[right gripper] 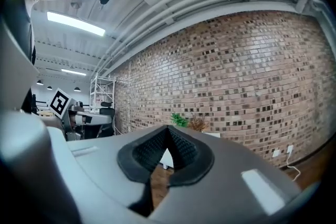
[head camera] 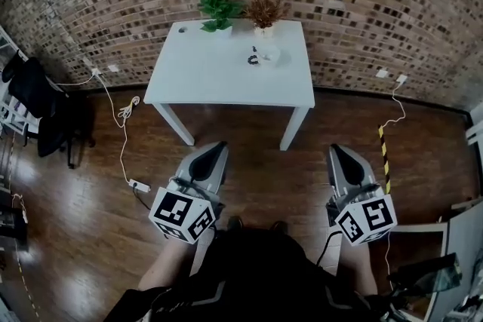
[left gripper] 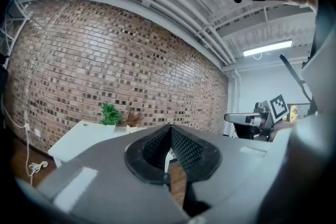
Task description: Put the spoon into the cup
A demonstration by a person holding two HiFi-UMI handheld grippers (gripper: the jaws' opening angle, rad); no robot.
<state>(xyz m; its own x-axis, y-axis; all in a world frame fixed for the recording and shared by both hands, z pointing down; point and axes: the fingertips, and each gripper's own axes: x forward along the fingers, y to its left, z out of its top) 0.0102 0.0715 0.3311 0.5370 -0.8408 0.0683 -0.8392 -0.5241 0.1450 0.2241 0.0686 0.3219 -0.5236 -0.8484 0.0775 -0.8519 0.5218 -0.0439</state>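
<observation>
Two pairs of tongs are in my hands, both held level over the dark wooden plank floor [head camera: 249,162] and aimed at the red-brown brick wall [head camera: 362,4] ahead. At the far left stands a black chair draped with dark cloth [head camera: 41,105], and beside it a white cable [head camera: 121,117] trails down the wall and across the boards. Next come my left tongs [head camera: 218,149], grey with a black-and-white marker cube [head camera: 181,213] at the back; their ribbed black pads [left gripper: 181,147] meet at the tips, clenched on nothing. Ahead of them, well apart, is the white rectangular desk [head camera: 211,79] set against the wall. At its back edge a leafy green potted plant [head camera: 218,11] stands left of a dried brown potted plant [head camera: 264,11]. Just in front of the brown one, near the back right of the desk top, sits the small white cup [head camera: 271,54], with a small dark thing [head camera: 253,56] touching or just beside its left side; from the head view it is too small for me to say whether that is the spoon. My right tongs [head camera: 336,151] are likewise clenched and empty, tips together in their own view [right gripper: 168,131]. Right of them a yellow-and-black striped strip [head camera: 385,154] lies on the floor.
</observation>
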